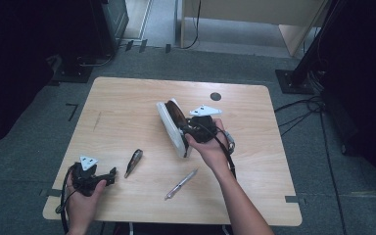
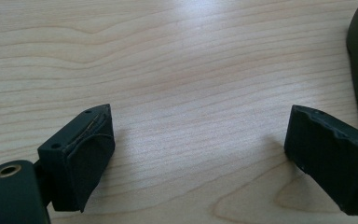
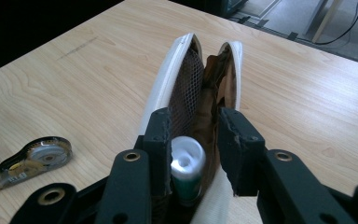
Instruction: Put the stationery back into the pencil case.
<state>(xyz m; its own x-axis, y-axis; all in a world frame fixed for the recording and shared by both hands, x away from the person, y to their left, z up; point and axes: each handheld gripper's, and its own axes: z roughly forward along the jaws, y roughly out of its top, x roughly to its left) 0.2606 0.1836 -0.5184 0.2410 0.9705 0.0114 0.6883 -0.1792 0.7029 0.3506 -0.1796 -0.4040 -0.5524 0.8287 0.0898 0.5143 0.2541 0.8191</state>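
At the near left corner of the table [image 1: 127, 98] the left gripper [image 1: 108, 177] was held low over the wood, and its jaws were seen spread wide in the left gripper view, with bare tabletop between the pads [image 2: 91, 158] and nothing gripped. Just to its right a correction tape dispenser [image 1: 133, 162] was laid flat on the wood, and the same dispenser [image 3: 32, 161] was seen at the lower left of the right gripper view. Further right, near the front edge, a pen [image 1: 181, 184] was left lying at a slant, well apart from both tools.

Right of the middle of the table, a white pencil case [image 1: 173, 126] was stood on edge and unzipped. Its two white shells were seen parted in the right gripper view, with a brown lining and a mesh pocket [image 3: 186, 88] between them. Inside the pencil case [image 3: 165, 93] a glue stick [image 3: 186, 170] with a white cap and green body was held upright. The right gripper [image 1: 188, 129] was pushed into the opening, its jaws partly closed. The glue stick was set between its fingers [image 3: 161, 140], touching the left one; whether it was truly clamped could not be told.
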